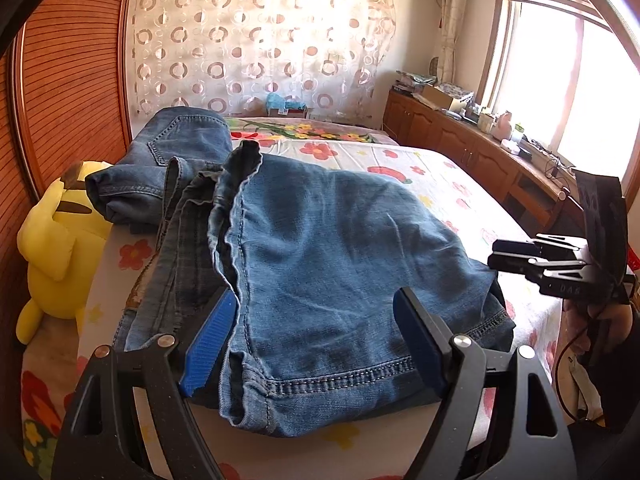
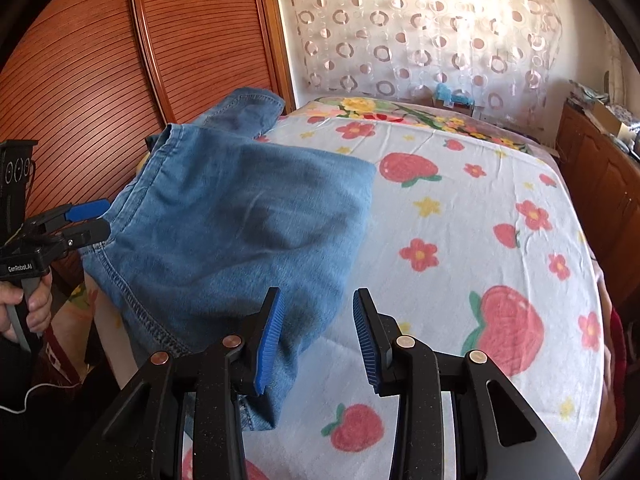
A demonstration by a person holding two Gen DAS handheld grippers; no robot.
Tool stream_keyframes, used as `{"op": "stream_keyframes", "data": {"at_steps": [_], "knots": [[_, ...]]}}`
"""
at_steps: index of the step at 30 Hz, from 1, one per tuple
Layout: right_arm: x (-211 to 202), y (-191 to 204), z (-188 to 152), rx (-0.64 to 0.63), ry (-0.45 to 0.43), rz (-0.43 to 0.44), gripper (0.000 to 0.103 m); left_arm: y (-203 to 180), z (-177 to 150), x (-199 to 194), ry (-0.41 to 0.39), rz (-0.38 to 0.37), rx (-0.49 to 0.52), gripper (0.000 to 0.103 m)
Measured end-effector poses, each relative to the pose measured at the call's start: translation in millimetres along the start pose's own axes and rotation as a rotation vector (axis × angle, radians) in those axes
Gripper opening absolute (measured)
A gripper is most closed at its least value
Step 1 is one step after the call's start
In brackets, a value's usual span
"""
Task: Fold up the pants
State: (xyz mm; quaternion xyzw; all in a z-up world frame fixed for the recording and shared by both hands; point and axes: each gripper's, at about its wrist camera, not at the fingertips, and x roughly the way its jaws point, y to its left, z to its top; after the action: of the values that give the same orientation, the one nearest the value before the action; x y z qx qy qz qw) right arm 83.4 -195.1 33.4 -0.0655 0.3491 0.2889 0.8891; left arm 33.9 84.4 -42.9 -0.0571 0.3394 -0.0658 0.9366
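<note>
A pair of blue jeans (image 1: 320, 248) lies folded on the bed, its hem toward me; it also shows in the right wrist view (image 2: 240, 232). My left gripper (image 1: 316, 340) is open, its blue-padded jaws standing wide over the near hem, holding nothing. It shows from the side in the right wrist view (image 2: 92, 220), at the jeans' left edge. My right gripper (image 2: 318, 340) is open and empty, just off the jeans' near right corner above the sheet. In the left wrist view the right gripper (image 1: 496, 254) sits at the jeans' right edge.
The bed has a floral and strawberry print sheet (image 2: 460, 240). A yellow plush toy (image 1: 60, 240) lies at the bed's left edge by a wooden slatted wardrobe (image 2: 120, 80). A low wooden cabinet (image 1: 480, 152) with clutter runs under the window at right.
</note>
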Motion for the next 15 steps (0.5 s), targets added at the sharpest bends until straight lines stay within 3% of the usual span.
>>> {"op": "stream_keyframes", "data": {"at_steps": [2,15], "knots": [[5,-4,0,0.011,-0.002,0.004,0.054,0,-1,1,0.003,0.002,0.002,0.082],[57,-16,26,0.081,0.011,0.024,0.058,13,-9,8,0.021,0.018,-0.018,0.082]]}}
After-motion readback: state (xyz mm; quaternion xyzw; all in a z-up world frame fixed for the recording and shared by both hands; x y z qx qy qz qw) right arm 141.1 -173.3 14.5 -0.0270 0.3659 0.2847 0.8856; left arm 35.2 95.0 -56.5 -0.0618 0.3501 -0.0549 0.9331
